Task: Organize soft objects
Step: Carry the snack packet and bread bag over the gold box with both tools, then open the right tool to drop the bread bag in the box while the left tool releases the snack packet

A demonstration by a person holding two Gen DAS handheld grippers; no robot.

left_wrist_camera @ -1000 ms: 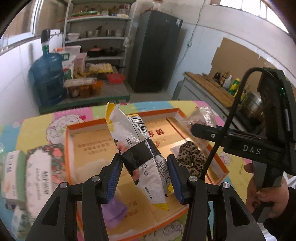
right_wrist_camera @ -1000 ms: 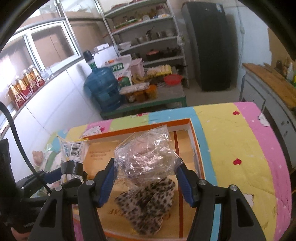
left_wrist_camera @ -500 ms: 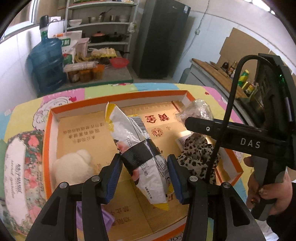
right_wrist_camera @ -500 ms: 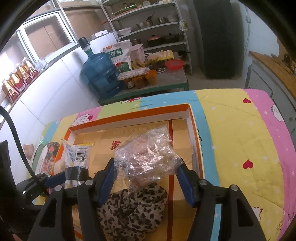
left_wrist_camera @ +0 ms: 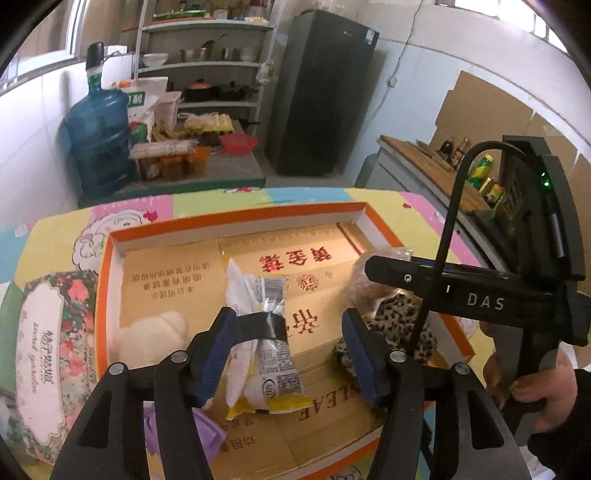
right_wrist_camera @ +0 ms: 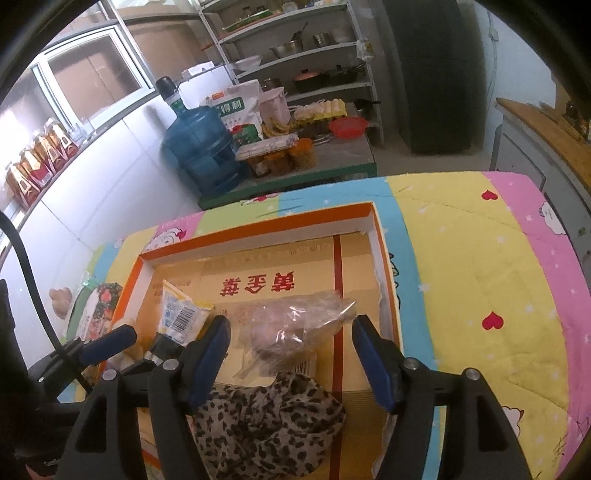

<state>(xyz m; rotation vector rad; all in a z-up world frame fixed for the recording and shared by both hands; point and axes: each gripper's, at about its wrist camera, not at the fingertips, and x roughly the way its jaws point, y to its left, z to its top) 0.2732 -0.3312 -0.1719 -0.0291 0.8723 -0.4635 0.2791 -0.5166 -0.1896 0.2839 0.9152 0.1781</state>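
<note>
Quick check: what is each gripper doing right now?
Left gripper: open, jaws just widened; snack packet lies between them.
Right gripper: open, jaws widening; clear plastic bag released.

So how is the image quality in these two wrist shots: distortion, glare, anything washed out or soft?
Left wrist view: strong fisheye bending, dark corners, the window at top right blown out, the snack packet sharp enough to show its barcode. Right wrist view: same barrel warp, even daylight, highlights glinting on the clear plastic bag, the leopard-print cloth slightly soft.

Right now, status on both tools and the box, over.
Left tool jaws just opened, black-taped snack packet loose between them. Right tool also opening, clear crinkled plastic bag released into orange-rimmed cardboard box. Leopard-print cloth underneath, nothing blocking.
</note>
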